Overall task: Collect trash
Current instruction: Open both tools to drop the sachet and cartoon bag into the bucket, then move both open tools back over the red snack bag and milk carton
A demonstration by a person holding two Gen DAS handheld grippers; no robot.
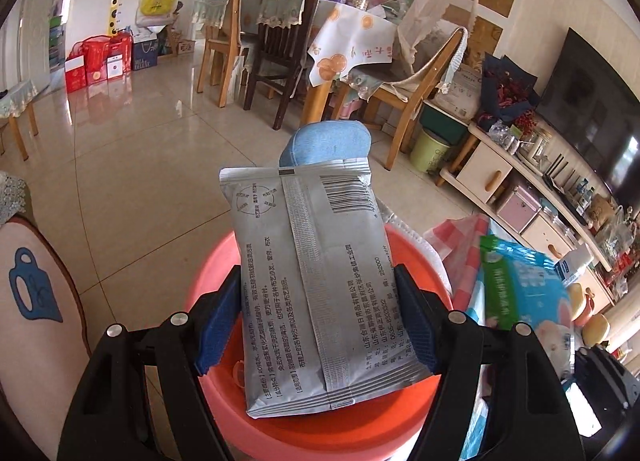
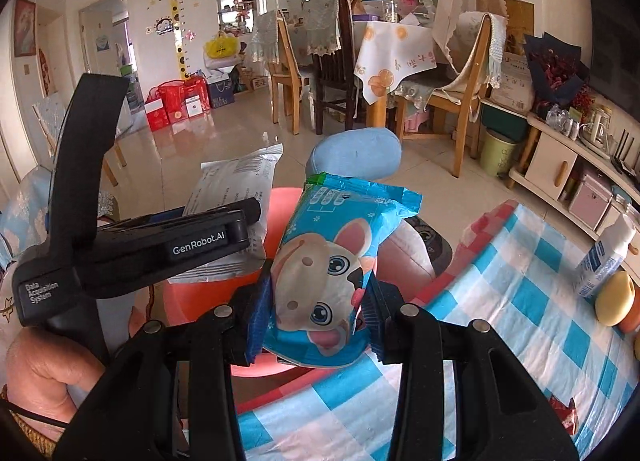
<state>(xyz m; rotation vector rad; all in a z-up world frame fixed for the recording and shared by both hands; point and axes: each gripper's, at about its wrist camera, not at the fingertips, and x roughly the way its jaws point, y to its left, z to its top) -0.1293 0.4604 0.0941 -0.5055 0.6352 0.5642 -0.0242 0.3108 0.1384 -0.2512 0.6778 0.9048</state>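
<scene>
My left gripper (image 1: 320, 321) is shut on a silver wet-wipe packet (image 1: 316, 281) and holds it upright over a red plastic basin (image 1: 424, 261). My right gripper (image 2: 318, 313) is shut on a blue wet-wipe packet with a cartoon rabbit (image 2: 332, 273), held beside the basin (image 2: 280, 201) at the table edge. The left gripper (image 2: 160, 245) and its silver packet (image 2: 240, 189) show at the left of the right wrist view. The blue packet (image 1: 516, 285) shows at the right of the left wrist view.
A blue-and-white checked tablecloth (image 2: 520, 321) covers the table on the right, with a white bottle (image 2: 604, 257) and yellow fruit (image 2: 616, 297) on it. A light blue cushion (image 2: 356, 157) lies behind the basin. Dining chairs (image 2: 460, 101) and a TV cabinet (image 1: 520, 189) stand beyond.
</scene>
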